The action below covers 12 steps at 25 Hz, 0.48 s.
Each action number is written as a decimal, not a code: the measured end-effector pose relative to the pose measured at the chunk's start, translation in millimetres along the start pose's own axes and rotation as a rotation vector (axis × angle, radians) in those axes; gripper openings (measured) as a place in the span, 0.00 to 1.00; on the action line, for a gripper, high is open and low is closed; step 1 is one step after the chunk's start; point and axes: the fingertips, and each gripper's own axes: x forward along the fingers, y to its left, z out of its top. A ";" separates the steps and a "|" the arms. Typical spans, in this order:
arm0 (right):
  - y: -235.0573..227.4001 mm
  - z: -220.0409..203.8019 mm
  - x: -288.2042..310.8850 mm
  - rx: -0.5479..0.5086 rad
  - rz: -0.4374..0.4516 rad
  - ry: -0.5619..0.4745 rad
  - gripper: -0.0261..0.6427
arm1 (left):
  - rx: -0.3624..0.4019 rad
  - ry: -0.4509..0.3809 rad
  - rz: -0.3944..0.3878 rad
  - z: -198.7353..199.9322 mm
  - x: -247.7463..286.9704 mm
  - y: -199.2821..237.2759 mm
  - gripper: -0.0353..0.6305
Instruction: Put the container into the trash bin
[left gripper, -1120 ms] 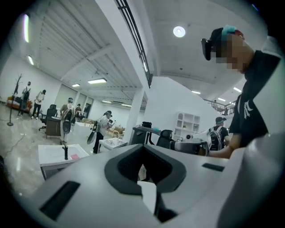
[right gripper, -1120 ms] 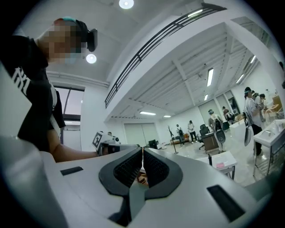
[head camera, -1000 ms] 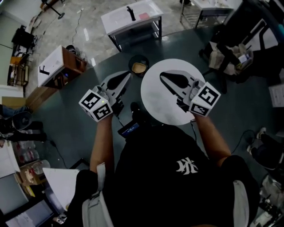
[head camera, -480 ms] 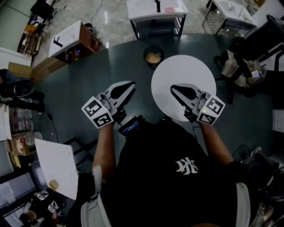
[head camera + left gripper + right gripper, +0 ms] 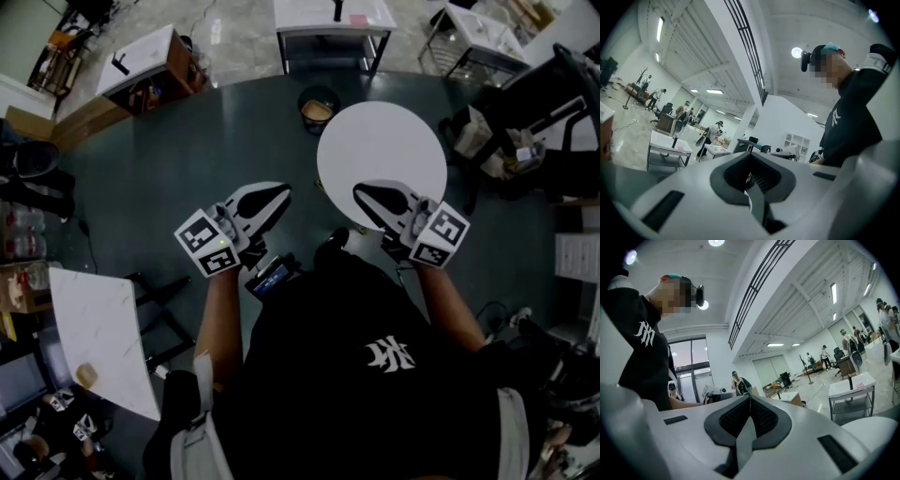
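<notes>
In the head view a dark round trash bin (image 5: 319, 105) stands on the floor at the far left edge of the round white table (image 5: 384, 141), with something tan inside it. No separate container shows on the table or in either gripper. My left gripper (image 5: 279, 193) hangs over the dark floor, shut and empty, a good way short of the bin. At the table's near edge my right gripper (image 5: 362, 191) is also shut with nothing in it. The left gripper view shows that gripper (image 5: 751, 161) with its jaws together, and the right gripper (image 5: 750, 400) looks the same in its own view.
A white desk (image 5: 333, 14) stands beyond the bin, and a wooden cabinet (image 5: 150, 66) at the upper left. A white tabletop (image 5: 98, 337) lies at the lower left. Chairs and bags (image 5: 511, 122) crowd the right side. People stand far off in the hall.
Both grippers and the person have drawn back from the table and bin; the right gripper, earlier over the table's middle, is now at its near edge. Both stayed shut.
</notes>
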 end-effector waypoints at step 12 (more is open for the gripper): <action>82.0 -41.9 -32.7 -0.024 -0.012 0.065 0.10 | -0.154 -0.025 0.023 -77.6 -69.1 -66.0 0.06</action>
